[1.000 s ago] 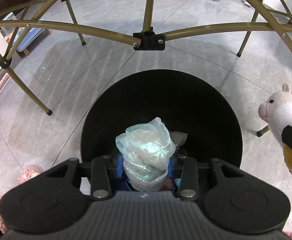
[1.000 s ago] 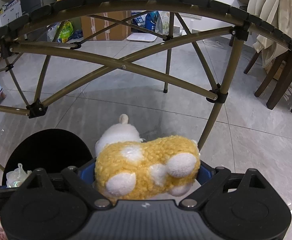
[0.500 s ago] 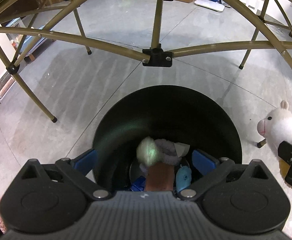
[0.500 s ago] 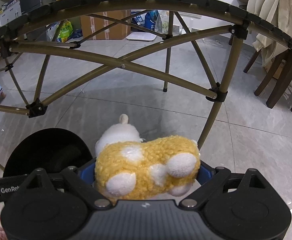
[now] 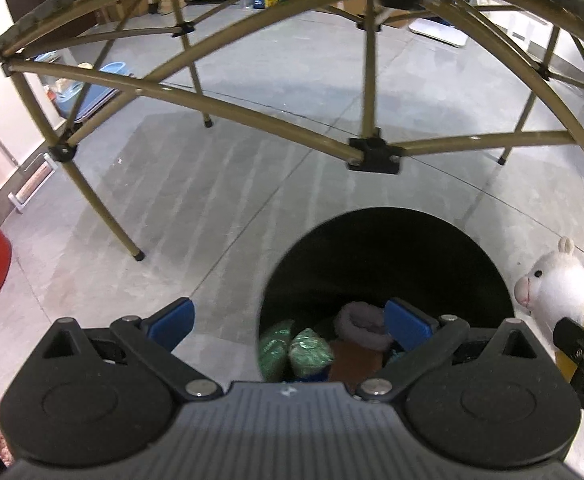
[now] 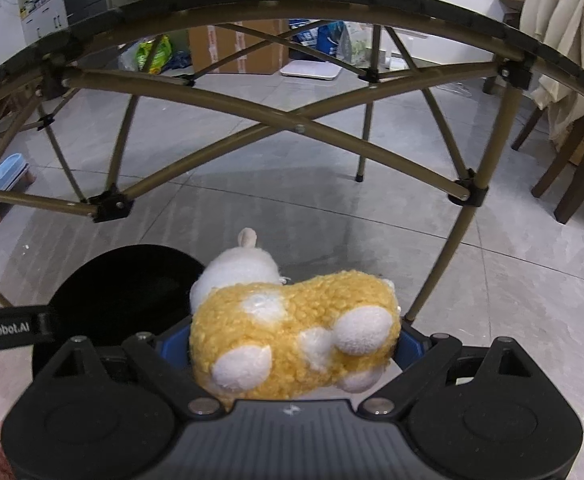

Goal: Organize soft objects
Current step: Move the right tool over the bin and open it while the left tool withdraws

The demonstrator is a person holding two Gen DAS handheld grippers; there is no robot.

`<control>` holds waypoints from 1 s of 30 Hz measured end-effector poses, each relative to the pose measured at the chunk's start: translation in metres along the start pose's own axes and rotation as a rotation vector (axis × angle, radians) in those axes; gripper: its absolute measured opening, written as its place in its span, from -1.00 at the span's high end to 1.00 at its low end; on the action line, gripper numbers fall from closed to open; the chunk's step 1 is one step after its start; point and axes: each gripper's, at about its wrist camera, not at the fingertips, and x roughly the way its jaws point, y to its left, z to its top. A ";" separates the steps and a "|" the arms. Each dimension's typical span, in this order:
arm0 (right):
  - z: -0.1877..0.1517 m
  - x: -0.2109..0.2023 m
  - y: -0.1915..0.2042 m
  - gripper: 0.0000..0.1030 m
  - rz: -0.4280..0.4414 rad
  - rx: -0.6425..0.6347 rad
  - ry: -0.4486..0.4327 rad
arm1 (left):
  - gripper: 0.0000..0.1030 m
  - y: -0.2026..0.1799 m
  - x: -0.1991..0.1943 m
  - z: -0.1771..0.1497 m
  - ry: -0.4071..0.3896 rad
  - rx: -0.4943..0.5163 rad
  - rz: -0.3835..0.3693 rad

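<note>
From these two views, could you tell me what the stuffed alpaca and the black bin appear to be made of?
Stuffed alpaca: plush fabric, curly yellow pile on the body, smoother white pile on head and feet. Black bin: matte and dark with no sheen; plastic or fabric, the views cannot settle which.

Left tongs (image 5: pixel 289 320) are spread wide with nothing between the blue pads (image 5: pixel 170 317), angled down steeply. Right tongs (image 6: pixel 292 344) also tilt down, pads pressed against both sides of the plush toy (image 6: pixel 292 332).
</note>
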 end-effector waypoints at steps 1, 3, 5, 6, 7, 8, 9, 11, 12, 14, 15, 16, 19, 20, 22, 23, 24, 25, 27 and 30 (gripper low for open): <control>0.000 0.000 0.003 -0.84 0.006 -0.003 0.002 | -1.00 0.004 -0.001 0.000 -0.002 -0.001 0.002; 0.000 0.000 0.008 -0.84 0.016 -0.008 0.006 | -1.00 0.011 -0.001 0.001 -0.005 0.000 0.014; 0.001 0.000 0.014 -0.84 0.028 -0.017 0.012 | -1.00 0.020 -0.003 0.000 -0.009 -0.001 0.024; 0.001 0.000 0.017 -0.84 0.034 -0.021 0.014 | -1.00 0.025 -0.004 0.000 -0.011 -0.001 0.026; 0.001 0.000 0.021 -0.85 0.041 -0.025 0.015 | -1.00 0.030 -0.006 0.000 -0.015 -0.001 0.028; 0.001 0.000 0.025 -0.85 0.047 -0.032 0.016 | -1.00 0.035 -0.008 0.000 -0.020 0.000 0.029; 0.001 -0.001 0.028 -0.85 0.051 -0.038 0.017 | -1.00 0.040 -0.010 0.000 -0.025 0.000 0.032; 0.002 -0.001 0.034 -0.85 0.059 -0.048 0.019 | -1.00 0.050 -0.013 -0.001 -0.034 0.001 0.038; 0.002 0.000 0.037 -0.85 0.063 -0.052 0.020 | -1.00 0.055 -0.014 -0.002 -0.038 -0.001 0.043; 0.002 0.001 0.043 -0.85 0.069 -0.061 0.023 | -1.00 0.065 -0.015 -0.003 -0.036 -0.009 0.050; 0.002 0.001 0.046 -0.85 0.071 -0.066 0.024 | -1.00 0.071 -0.014 -0.003 -0.032 -0.018 0.051; 0.002 0.001 0.049 -0.85 0.074 -0.069 0.026 | -1.00 0.076 -0.014 -0.003 -0.026 -0.026 0.049; 0.001 0.002 0.059 -0.85 0.080 -0.083 0.031 | -1.00 0.092 -0.014 -0.006 -0.008 -0.054 0.048; 0.001 0.003 0.061 -0.85 0.083 -0.087 0.033 | -1.00 0.096 -0.014 -0.006 -0.005 -0.060 0.049; 0.001 0.004 0.067 -0.85 0.086 -0.093 0.040 | -1.00 0.104 -0.013 -0.006 -0.003 -0.071 0.057; 0.001 0.004 0.070 -0.85 0.088 -0.095 0.044 | -1.00 0.107 -0.013 -0.007 -0.001 -0.076 0.061; 0.001 0.005 0.073 -0.85 0.089 -0.099 0.047 | -1.00 0.110 -0.012 -0.007 0.004 -0.081 0.063; 0.001 0.007 0.077 -0.85 0.090 -0.104 0.051 | -1.00 0.113 -0.011 -0.007 0.006 -0.084 0.064; 0.001 0.009 0.083 -0.85 0.093 -0.112 0.060 | -1.00 0.119 -0.008 -0.008 0.010 -0.085 0.073; 0.000 0.012 0.091 -0.85 0.099 -0.129 0.071 | -1.00 0.129 -0.005 -0.009 0.023 -0.102 0.082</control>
